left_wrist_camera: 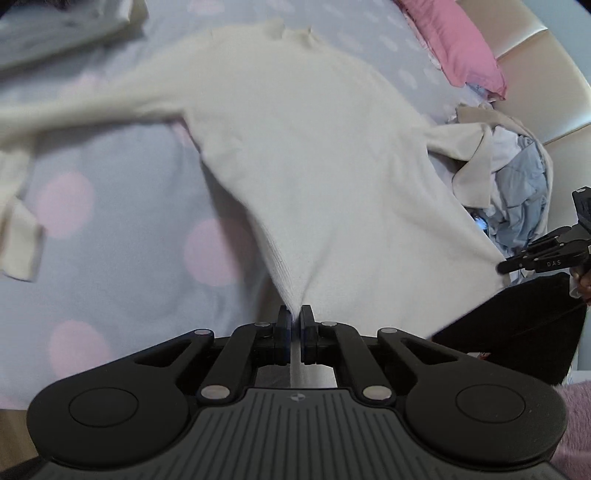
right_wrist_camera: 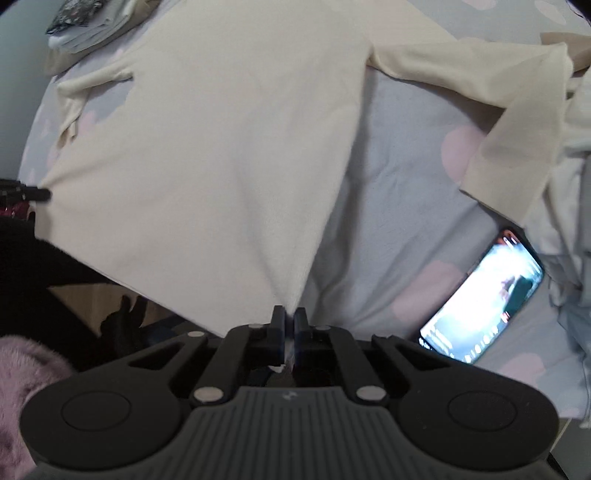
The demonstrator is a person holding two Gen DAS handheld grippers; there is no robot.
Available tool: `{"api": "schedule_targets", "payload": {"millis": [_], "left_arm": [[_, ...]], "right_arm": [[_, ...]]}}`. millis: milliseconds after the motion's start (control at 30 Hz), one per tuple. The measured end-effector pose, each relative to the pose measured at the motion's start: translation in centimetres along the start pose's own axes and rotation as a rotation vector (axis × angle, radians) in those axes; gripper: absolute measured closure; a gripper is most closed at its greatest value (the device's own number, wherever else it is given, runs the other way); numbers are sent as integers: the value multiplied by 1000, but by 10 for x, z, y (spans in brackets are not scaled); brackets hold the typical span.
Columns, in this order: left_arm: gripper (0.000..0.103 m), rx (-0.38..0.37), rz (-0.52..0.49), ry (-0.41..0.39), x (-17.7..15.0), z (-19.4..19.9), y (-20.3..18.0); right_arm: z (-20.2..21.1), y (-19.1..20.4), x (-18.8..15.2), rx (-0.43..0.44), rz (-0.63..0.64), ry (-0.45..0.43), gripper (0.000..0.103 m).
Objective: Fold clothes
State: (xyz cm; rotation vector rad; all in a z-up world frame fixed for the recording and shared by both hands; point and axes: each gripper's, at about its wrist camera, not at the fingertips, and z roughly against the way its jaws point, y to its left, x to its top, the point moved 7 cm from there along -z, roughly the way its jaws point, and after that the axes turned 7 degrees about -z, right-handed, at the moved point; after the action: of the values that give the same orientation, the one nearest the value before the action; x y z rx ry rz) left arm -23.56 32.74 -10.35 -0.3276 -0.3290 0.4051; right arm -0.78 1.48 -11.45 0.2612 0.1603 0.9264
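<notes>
A cream long-sleeved sweater (left_wrist_camera: 306,155) lies spread on a bed, collar at the far end. My left gripper (left_wrist_camera: 294,317) is shut on one bottom hem corner, which is pulled taut. My right gripper (right_wrist_camera: 290,315) is shut on the other hem corner of the sweater (right_wrist_camera: 207,155). The right gripper also shows at the right edge of the left wrist view (left_wrist_camera: 506,266). The left gripper's tip shows at the left edge of the right wrist view (right_wrist_camera: 44,194). One sleeve (left_wrist_camera: 22,206) trails left and folds back; the other sleeve (right_wrist_camera: 509,110) bends over a clothes pile.
The bedsheet (left_wrist_camera: 110,229) is grey-blue with pink dots. A pile of clothes (left_wrist_camera: 517,184) sits at the right, a pink pillow (left_wrist_camera: 458,40) behind it. Folded clothes (left_wrist_camera: 55,26) lie at the far left. A lit phone (right_wrist_camera: 484,295) lies on the sheet.
</notes>
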Motion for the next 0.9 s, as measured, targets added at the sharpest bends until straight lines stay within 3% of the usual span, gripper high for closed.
{"api": "schedule_targets", "payload": {"millis": [100, 367, 567, 633, 700, 767, 900], "left_arm": [[101, 31, -4, 65, -6, -3, 4], [101, 127, -44, 283, -31, -69, 17], [100, 146, 4, 359, -39, -104, 31], [98, 132, 12, 384, -42, -107, 31], [89, 116, 16, 377, -39, -104, 29], [82, 93, 18, 329, -30, -96, 25], [80, 58, 10, 203, -6, -74, 19]], "right_arm": [[-14, 1, -15, -4, 29, 61, 98], [-103, 16, -21, -84, 129, 187, 98], [-127, 14, -21, -120, 136, 219, 92], [-124, 11, -19, -108, 113, 204, 87], [-113, 9, -13, -87, 84, 159, 65], [-95, 4, -4, -68, 67, 92, 65], [-47, -18, 20, -87, 9, -92, 65]]}}
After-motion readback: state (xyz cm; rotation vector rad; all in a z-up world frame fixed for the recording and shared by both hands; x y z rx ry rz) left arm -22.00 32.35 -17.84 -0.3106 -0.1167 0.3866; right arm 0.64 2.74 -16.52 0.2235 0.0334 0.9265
